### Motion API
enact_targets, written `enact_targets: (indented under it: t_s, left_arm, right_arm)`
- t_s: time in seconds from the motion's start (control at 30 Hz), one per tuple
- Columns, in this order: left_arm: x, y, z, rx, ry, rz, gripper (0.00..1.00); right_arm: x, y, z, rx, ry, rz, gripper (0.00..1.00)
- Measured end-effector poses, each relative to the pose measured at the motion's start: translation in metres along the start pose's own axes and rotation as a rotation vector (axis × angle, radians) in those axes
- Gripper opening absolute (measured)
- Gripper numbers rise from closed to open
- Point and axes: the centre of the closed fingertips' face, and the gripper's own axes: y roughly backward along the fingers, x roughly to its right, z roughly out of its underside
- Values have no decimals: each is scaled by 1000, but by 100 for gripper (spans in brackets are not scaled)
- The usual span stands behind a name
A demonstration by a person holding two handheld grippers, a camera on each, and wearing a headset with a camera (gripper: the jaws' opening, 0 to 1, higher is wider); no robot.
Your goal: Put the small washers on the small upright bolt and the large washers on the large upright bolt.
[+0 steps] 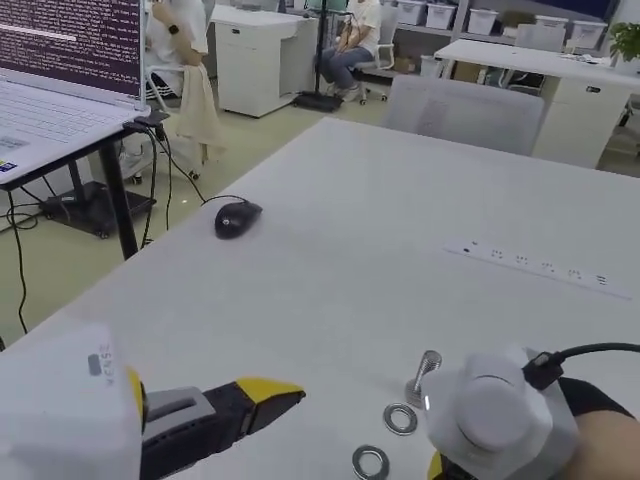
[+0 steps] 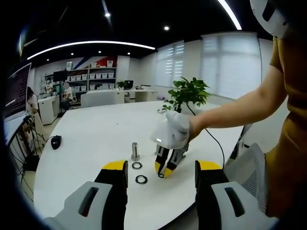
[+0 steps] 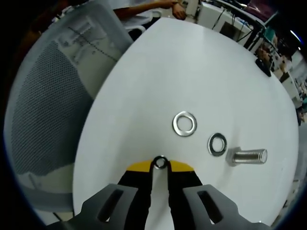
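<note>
A steel bolt stands upright on the white table, with two loose washers lying just in front of it. In the right gripper view the bolt is at the right, beside a washer and a larger washer. My right gripper is shut on a small washer pinched at its tips, low over the table edge. My left gripper is open and holds nothing, facing the bolt and the right gripper. In the head view it sits at the lower left.
A black mouse lies at the table's left, a white power strip at the right. A laptop sits on a side stand. A grey chair is close to the table edge. A potted plant stands at the far end.
</note>
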Motion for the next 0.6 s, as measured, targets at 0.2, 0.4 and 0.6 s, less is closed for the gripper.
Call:
enact_targets:
  t_s: [0.2, 0.4, 0.6]
  left_arm:
    - [-1, 0, 3, -13, -2, 2, 55]
    - [3, -4, 2, -16, -7, 20, 55]
    - [3, -6, 0, -13, -8, 33, 55]
  right_arm:
    - [1, 15, 10, 18, -47, 21, 12]
    - [8, 35, 27, 38, -124, 59, 12]
    - [17, 55, 43, 37, -175, 103, 12]
